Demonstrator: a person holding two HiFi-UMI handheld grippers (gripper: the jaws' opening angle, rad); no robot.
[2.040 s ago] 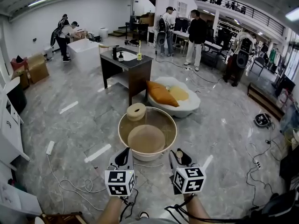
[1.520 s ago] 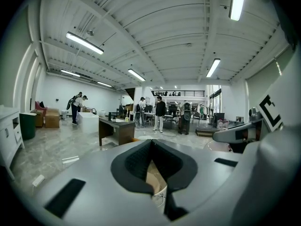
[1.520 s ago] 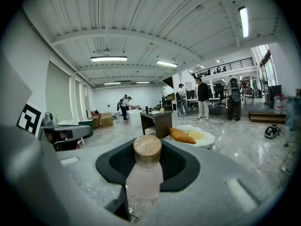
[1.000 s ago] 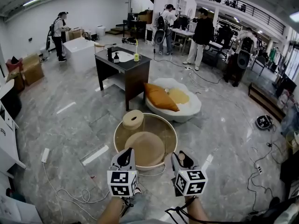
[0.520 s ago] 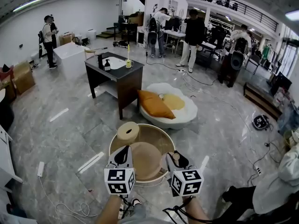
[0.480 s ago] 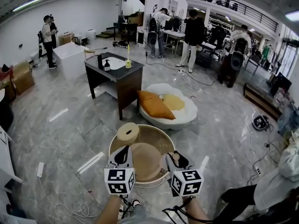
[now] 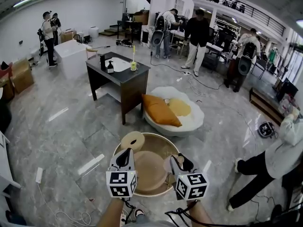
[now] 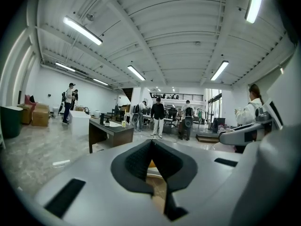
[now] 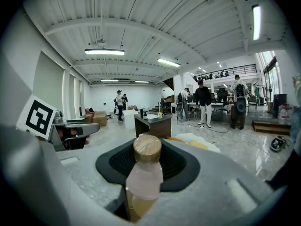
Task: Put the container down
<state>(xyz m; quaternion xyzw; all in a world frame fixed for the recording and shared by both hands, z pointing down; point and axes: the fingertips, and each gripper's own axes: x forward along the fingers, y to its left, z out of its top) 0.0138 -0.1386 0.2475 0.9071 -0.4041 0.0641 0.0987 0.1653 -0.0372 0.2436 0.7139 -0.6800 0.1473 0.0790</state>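
Note:
A big round see-through container (image 7: 156, 137) with a tan inside hangs above the grey floor at the bottom middle of the head view. A beige roll (image 7: 132, 140) rests at its far left rim. My left gripper (image 7: 125, 158) is shut on the near left rim; in the left gripper view its jaws (image 8: 151, 147) meet with the tan container showing just below them. My right gripper (image 7: 176, 162) is shut on a translucent piece with a round wooden cap (image 9: 147, 149) at the container's near right rim. The container's underside is hidden.
Ahead stand a dark desk (image 7: 121, 74) with small bottles on it and a low white cushion bed (image 7: 189, 121) with orange and yellow pillows. A person in white (image 7: 277, 157) is at the right. More people stand at the back. Cables lie on the floor at lower left.
Both grippers and the container have travelled forward across the floor together; desk and cushion bed are nearer. A person in white has come further into view at the right.

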